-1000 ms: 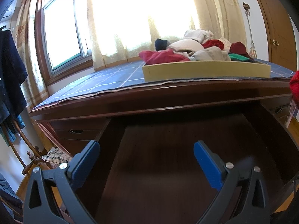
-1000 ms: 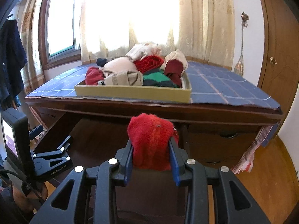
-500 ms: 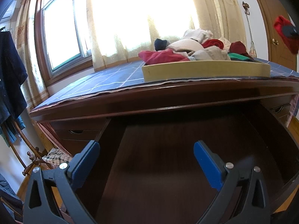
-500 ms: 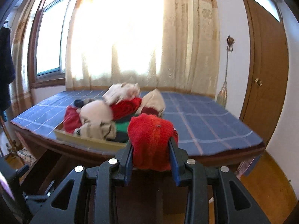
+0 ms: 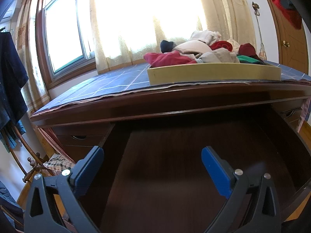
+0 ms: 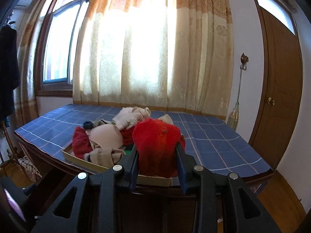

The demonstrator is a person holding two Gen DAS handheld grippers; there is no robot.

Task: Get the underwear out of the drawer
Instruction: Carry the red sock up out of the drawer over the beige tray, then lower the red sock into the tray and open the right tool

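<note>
Red knitted underwear (image 6: 156, 145) sits bunched between the blue pads of the right gripper (image 6: 157, 155), whose fingers are clamped on it from both sides. In the right wrist view the bundle hangs at the centre, in front of the yellow tray (image 6: 81, 160) that stands on the blue checked cloth (image 6: 213, 141) covering the wooden desk (image 6: 48, 161). Piled in that tray lie more garments (image 6: 105, 137), cream, dark red, green and navy, reaching from about nine o'clock of the held piece round to twelve.

From the left wrist view the same red bundle (image 5: 285, 9) shows at two o'clock, high against the brown door (image 5: 289, 38), well above the tray (image 5: 213, 73). The left gripper (image 5: 152, 167) holds nothing: its blue fingers (image 5: 215, 170) stand wide apart over the open drawer (image 5: 194, 155), whose dark wooden bottom lies bare between them. At nine o'clock a dark garment (image 5: 9, 81) hangs on a wooden stand, and a curtained window (image 5: 136, 19) glows at twelve.
</note>
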